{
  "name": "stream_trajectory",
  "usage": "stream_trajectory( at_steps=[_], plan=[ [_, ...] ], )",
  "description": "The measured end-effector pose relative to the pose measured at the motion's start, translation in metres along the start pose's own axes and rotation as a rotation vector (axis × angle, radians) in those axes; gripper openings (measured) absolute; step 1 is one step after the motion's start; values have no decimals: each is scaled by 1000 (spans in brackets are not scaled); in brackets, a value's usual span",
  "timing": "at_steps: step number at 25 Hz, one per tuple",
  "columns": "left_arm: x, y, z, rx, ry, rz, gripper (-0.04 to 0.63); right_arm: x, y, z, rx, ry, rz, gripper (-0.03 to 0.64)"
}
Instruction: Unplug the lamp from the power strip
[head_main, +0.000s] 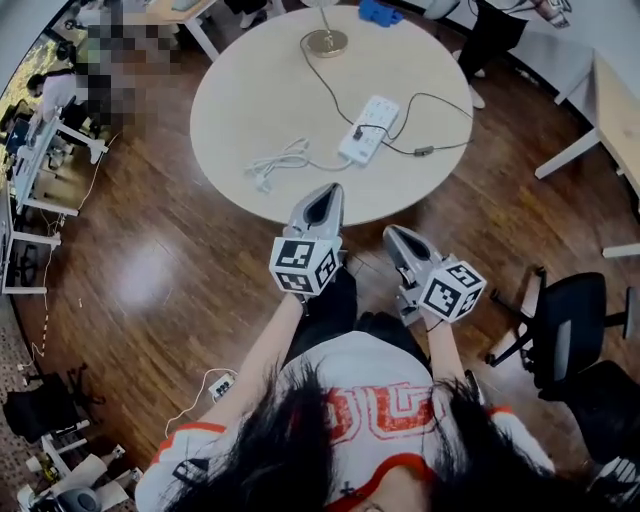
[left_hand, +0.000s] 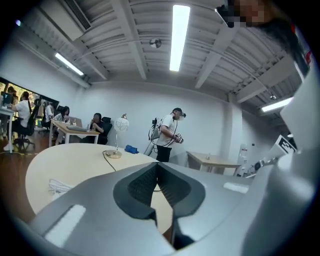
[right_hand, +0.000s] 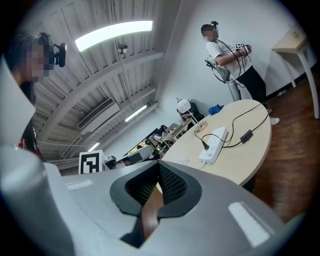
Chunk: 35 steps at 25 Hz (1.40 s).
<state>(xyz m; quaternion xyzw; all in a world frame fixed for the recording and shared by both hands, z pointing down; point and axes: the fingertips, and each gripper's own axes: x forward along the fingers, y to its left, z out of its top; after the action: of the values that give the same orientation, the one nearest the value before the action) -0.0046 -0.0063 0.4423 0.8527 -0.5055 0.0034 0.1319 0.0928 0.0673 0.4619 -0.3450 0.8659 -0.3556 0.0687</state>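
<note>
On the round beige table lies a white power strip, with the lamp's black plug seated in it. The black cord runs back to the lamp's brass base at the far edge. The lamp and power strip also show in the right gripper view, and the lamp in the left gripper view. My left gripper is shut and empty, held just short of the table's near edge. My right gripper is shut and empty, lower and to the right, off the table.
The strip's white cord lies coiled on the table's left part. An inline switch sits on a black cord loop right of the strip. A black office chair stands at my right. A person stands beyond the table, with desks around.
</note>
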Motion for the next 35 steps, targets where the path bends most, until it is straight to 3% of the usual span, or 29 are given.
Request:
stream_trajectory(
  at_steps=[5, 14, 23, 28, 35],
  plan=[
    [42, 29, -7, -63, 64, -38, 0, 35, -25, 27, -59, -6, -86, 2],
    [87, 75, -18, -167, 149, -107, 0, 100, -51, 56, -52, -16, -164, 2],
    [125, 89, -83, -145, 336, -138, 0, 104, -67, 52, -1, -5, -254, 2],
    [153, 84, -109, -126, 403, -156, 0, 99, -81, 61, -37, 16, -300, 2],
    [182, 96, -143, -103, 531, -78, 0, 114, -116, 62, -81, 134, -294, 2]
  ],
)
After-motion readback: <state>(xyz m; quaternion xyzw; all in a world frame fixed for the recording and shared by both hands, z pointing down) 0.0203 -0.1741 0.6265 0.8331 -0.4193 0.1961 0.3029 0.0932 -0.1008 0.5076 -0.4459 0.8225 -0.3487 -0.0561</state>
